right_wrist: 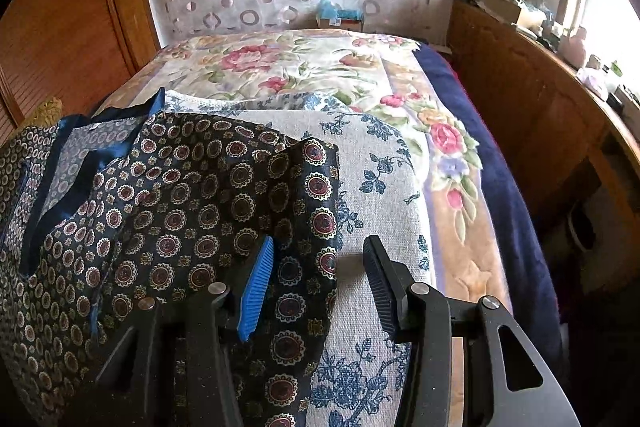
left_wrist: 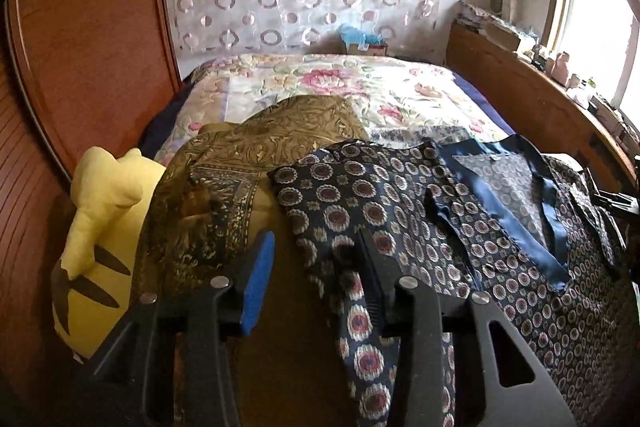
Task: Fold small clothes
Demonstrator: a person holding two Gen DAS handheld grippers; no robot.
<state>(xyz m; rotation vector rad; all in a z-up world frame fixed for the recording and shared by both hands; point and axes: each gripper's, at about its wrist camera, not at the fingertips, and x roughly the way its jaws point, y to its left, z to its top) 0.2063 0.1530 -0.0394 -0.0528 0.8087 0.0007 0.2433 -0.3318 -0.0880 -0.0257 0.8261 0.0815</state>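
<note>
- A navy medallion-print silk garment (left_wrist: 400, 211) is seen spread at frame centre.
- Its edges are straddled, not clamped, by the parted left gripper (left_wrist: 316, 267) and right gripper (right_wrist: 320, 267).

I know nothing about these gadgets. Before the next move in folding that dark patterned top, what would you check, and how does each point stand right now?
1. Patterned top lies spread on the bed, collar showing: ok.
2. Left gripper has cloth between its jaws: ok; a strip of the top's edge runs through the gap.
3. Left jaws actually pinch that cloth: cannot tell; the gap looks wide.
4. Right gripper has the top's other edge between its jaws: ok; the edge lies by the blue pad.
5. Right jaws pinch it: not ok; the black pad stands clear of the cloth.
6. Yellow cushion and gold cloth lie clear of the top: not ok; the top overlaps the gold cloth.
</note>
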